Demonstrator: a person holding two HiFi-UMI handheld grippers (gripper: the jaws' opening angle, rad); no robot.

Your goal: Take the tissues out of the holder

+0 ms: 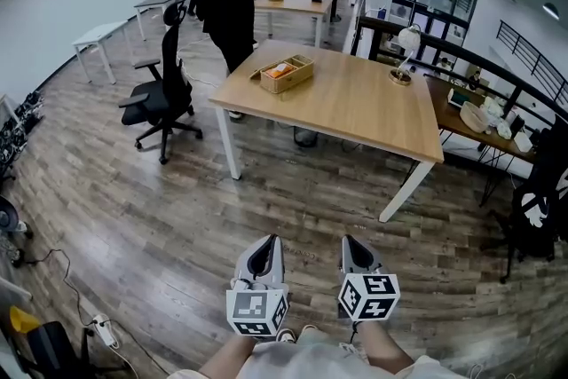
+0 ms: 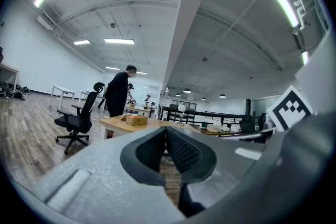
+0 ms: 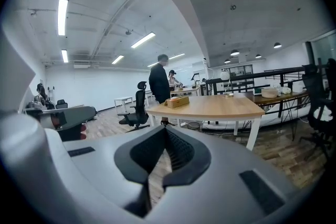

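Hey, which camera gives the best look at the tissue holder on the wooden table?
The head view: it looks down into the holder on the table, so the inside shows. In the left gripper view the holder is small and side-on, as is the holder in the right gripper view.

A light wooden tabletop (image 1: 355, 111) carries a woven holder (image 1: 287, 73) near its far left corner. Well to the right of the holder, by the far edge, stands a lamp (image 1: 404, 58).
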